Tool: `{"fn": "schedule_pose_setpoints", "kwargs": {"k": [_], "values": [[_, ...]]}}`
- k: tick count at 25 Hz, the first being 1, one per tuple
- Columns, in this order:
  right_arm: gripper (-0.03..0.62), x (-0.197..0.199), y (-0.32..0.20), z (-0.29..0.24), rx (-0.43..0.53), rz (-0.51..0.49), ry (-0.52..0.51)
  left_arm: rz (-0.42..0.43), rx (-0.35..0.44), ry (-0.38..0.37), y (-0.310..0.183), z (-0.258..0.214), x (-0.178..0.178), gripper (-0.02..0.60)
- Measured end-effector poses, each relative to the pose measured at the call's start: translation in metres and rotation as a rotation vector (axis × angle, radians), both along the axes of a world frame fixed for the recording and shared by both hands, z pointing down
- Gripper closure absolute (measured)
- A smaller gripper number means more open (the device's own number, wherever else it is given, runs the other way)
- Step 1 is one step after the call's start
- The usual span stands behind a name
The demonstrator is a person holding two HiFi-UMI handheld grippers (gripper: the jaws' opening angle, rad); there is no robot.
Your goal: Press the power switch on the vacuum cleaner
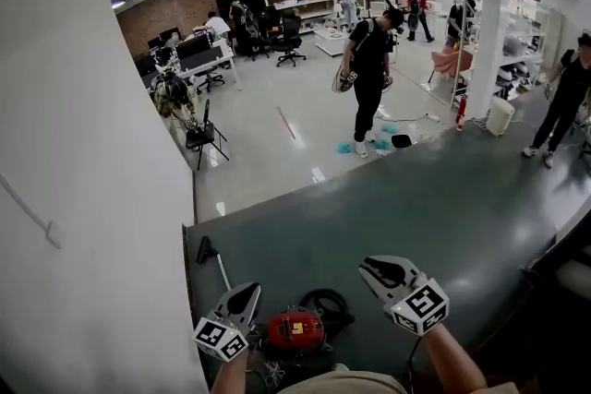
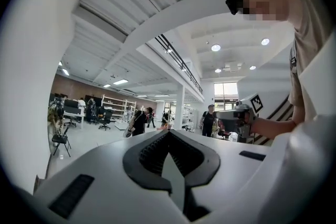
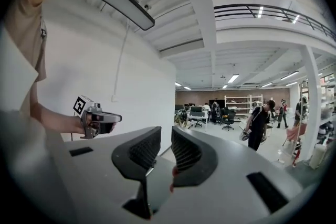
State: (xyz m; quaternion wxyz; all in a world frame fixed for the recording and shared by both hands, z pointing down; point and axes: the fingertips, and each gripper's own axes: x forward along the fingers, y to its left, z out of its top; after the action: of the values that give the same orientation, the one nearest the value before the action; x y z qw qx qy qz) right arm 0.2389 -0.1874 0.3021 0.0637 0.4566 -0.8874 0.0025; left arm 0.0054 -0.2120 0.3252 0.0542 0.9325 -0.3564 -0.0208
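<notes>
The red vacuum cleaner (image 1: pixel 295 330) lies on the dark grey floor at the bottom of the head view. Its black hose (image 1: pixel 325 304) is coiled beside it, and its wand runs up-left to the floor head (image 1: pixel 205 249). My left gripper (image 1: pixel 244 295) is held in the air left of the red body, its jaws closed tip to tip on nothing (image 2: pixel 168 134). My right gripper (image 1: pixel 380 271) is held up to the right of the vacuum, with a narrow empty gap between its jaws (image 3: pixel 165 136). Each gripper view shows the other gripper and open room; neither shows the vacuum.
A white wall (image 1: pixel 83 198) rises close on the left. A person in black (image 1: pixel 369 74) stands ahead on the pale floor, another (image 1: pixel 565 101) stands at the right. A white pillar (image 1: pixel 488 23), a tripod stand (image 1: pixel 201 136) and desks with chairs lie farther off.
</notes>
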Motion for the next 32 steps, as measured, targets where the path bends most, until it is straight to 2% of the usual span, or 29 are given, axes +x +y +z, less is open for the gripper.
{"fn": "schedule_pose_setpoints", "kwargs": {"k": [4,8,12,16,23,32], "values": [[0.526,0.041,0.003,0.032,-0.018,0.078,0.033,-0.063,-0.006,-0.005,0.001,0.020,-0.016,0.577],[0.526,0.053,-0.003,0.075,-0.074,0.123,0.027,-0.112,-0.048,-0.008,-0.005,0.054,-0.042,0.577],[0.525,0.047,-0.008,0.113,-0.139,0.142,0.023,-0.142,-0.113,-0.027,-0.001,0.086,-0.056,0.577],[0.525,0.039,-0.007,0.150,-0.202,0.143,0.039,-0.157,-0.148,-0.042,0.005,0.117,-0.055,0.577],[0.520,0.012,0.007,0.187,-0.270,0.094,0.063,-0.118,-0.219,-0.053,0.023,0.152,-0.033,0.577],[0.519,-0.018,0.018,0.217,-0.303,0.008,0.086,-0.077,-0.259,-0.092,0.029,0.175,-0.019,0.577]]}}
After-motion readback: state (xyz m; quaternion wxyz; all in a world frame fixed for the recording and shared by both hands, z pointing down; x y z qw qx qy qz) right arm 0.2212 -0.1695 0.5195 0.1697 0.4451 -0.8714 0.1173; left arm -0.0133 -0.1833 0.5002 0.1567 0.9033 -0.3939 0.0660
